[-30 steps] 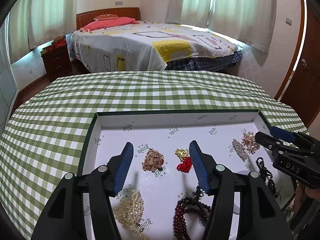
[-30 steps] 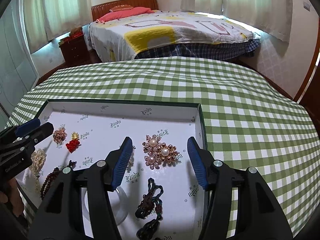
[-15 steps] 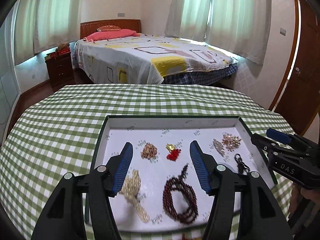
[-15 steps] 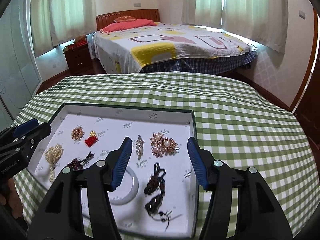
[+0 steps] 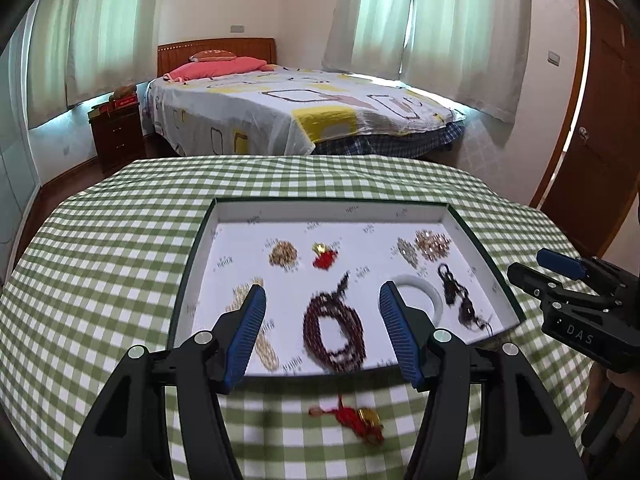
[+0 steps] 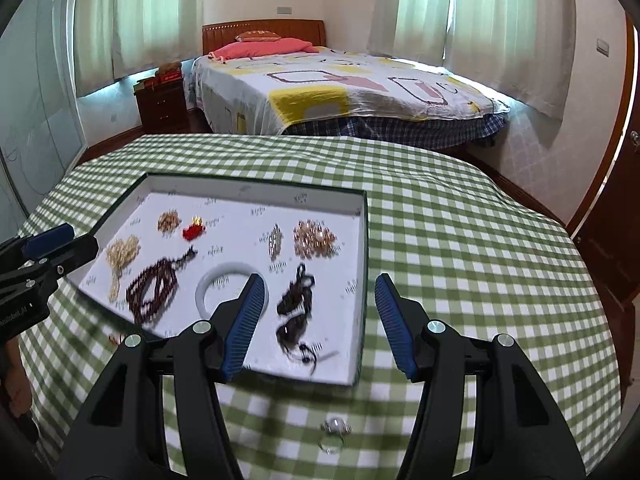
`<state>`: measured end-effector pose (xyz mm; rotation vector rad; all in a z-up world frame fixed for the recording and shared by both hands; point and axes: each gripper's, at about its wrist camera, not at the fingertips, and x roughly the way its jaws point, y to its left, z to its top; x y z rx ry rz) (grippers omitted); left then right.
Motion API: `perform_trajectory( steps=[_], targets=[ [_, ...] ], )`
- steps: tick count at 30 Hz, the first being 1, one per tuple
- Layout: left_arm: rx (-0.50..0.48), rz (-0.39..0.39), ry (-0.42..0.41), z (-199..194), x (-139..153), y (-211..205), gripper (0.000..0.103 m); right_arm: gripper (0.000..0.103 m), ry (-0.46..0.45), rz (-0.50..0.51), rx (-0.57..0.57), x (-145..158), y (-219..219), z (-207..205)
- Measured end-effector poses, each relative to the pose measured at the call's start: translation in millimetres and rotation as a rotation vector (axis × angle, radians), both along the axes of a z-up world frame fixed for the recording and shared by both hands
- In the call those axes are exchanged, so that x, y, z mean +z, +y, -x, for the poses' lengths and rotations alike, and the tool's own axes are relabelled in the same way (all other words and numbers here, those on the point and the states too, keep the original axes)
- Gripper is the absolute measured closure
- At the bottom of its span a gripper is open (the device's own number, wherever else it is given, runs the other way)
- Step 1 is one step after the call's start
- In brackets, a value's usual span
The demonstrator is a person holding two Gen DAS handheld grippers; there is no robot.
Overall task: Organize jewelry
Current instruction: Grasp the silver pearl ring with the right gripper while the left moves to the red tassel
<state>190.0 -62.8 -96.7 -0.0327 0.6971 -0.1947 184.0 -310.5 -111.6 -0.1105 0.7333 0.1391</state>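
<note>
A shallow white tray with a dark green rim [image 5: 480, 236] [image 6: 362, 240] lies on the checked table and holds jewelry: a dark red bead bracelet [image 5: 334, 330], a pearl string [image 5: 264, 344], a red and gold charm [image 5: 325, 258], a white bangle [image 5: 424, 288], brooches [image 6: 314, 238] and a dark cord [image 6: 296, 308]. On the cloth in front of the tray lie a second red and gold charm [image 5: 358, 420] and a silver ring [image 6: 334, 432]. My left gripper [image 5: 322, 320] and right gripper [image 6: 318, 308] are both open and empty, held above the tray's near edge.
The table has a green and white checked cloth [image 5: 100, 260]. Behind it stand a bed [image 5: 304, 116] and a dark nightstand [image 5: 118, 128]. A wooden door [image 5: 600, 132] is at the right. The right gripper shows at the right of the left wrist view [image 5: 576, 300].
Both grippers have pulled back and up from the tray. The whole tray and the cloth in front of it, with the loose charm and ring, have come into view.
</note>
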Motion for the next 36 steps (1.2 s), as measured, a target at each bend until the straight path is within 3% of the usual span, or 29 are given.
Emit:
perform_trajectory(
  steps=[15,27,36],
  targets=[
    [-0.002,-0.024,0.045,35,-29,-1,0.045,0.047,0.026,0.017,-0.007,-38,-15,48],
    [0.008,-0.026,0.094,45,-49,2,0.045,0.047,0.101,-0.051,-0.047,-66,-26,47],
    [-0.001,-0.027,0.11,43,-55,-3,0.045,0.063,0.123,-0.055,-0.041,-74,-23,43]
  ],
)
